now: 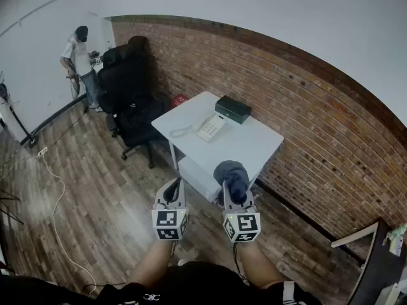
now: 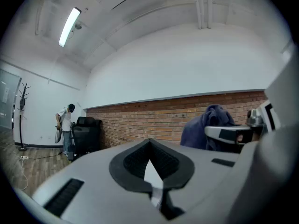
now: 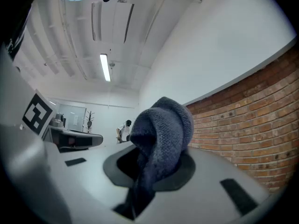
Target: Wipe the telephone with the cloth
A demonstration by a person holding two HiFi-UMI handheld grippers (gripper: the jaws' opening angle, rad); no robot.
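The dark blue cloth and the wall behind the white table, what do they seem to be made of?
The dark blue cloth looks like soft knitted fabric: a ribbed weave shows. The reddish-brown wall looks like matt brick, with pale mortar lines.

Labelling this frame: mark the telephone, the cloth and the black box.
telephone (image 1: 210,127), head view, its body.
cloth (image 3: 161,134), right gripper view, bunched middle.
black box (image 1: 232,108), head view, top face.

The cloth (image 1: 233,174) is dark blue, the telephone (image 1: 210,127) white.
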